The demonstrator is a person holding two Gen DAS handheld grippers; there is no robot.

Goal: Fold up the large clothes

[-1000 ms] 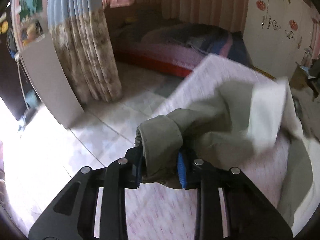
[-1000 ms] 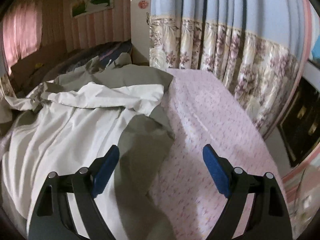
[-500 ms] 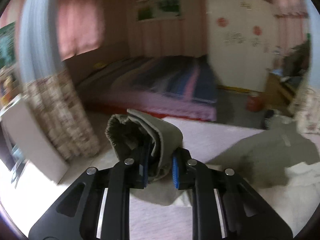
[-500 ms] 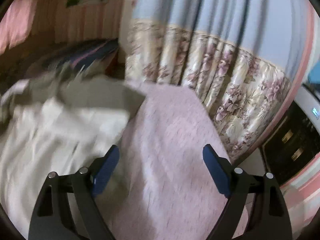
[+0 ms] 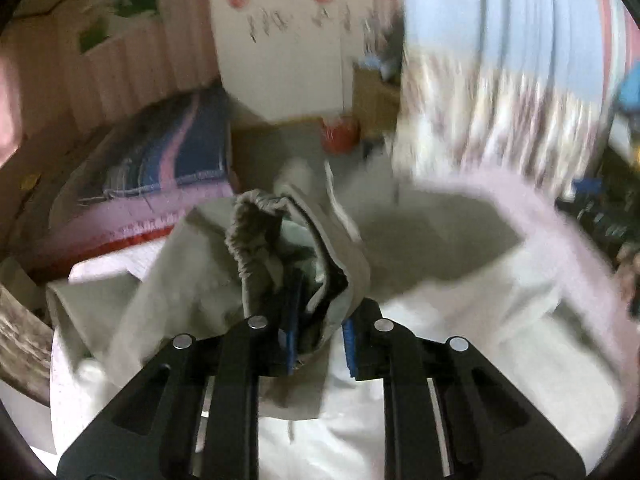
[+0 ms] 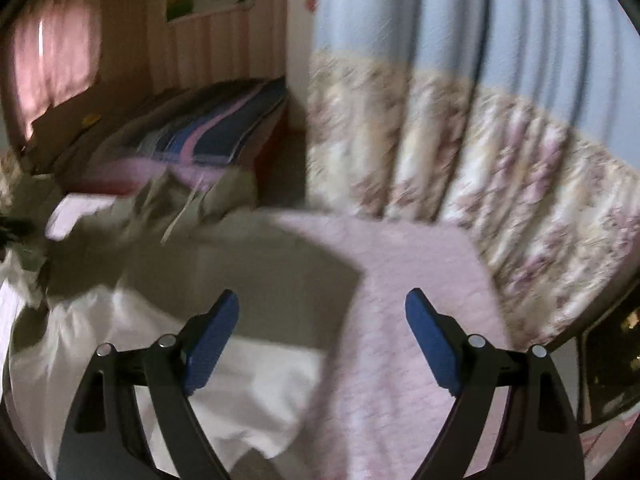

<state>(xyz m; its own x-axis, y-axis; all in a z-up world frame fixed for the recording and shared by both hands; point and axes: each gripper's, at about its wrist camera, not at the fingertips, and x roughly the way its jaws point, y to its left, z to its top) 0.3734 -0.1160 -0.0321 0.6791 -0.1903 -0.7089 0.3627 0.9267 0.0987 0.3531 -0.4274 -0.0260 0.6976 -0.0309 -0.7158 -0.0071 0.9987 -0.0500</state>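
A large olive-grey jacket with a white lining (image 5: 460, 320) lies spread on a table under a pink cloth (image 5: 560, 240). My left gripper (image 5: 320, 340) is shut on the jacket's elastic cuff (image 5: 256, 236), which bunches up between the blue pads above the jacket body. In the right wrist view the jacket (image 6: 248, 280) lies at left on the pink cloth (image 6: 400, 300). My right gripper (image 6: 320, 340) is open and empty, above the jacket's right edge.
A floral and blue curtain (image 6: 460, 140) hangs close behind the table at right. A low bed with striped bedding (image 5: 168, 160) stands across the floor. A white door (image 5: 288, 60) and a red object (image 5: 340, 136) are in the background.
My left gripper has swung right with the cuff, from over the table's far side to over the jacket body. My right gripper stays open; its view shifted slightly.
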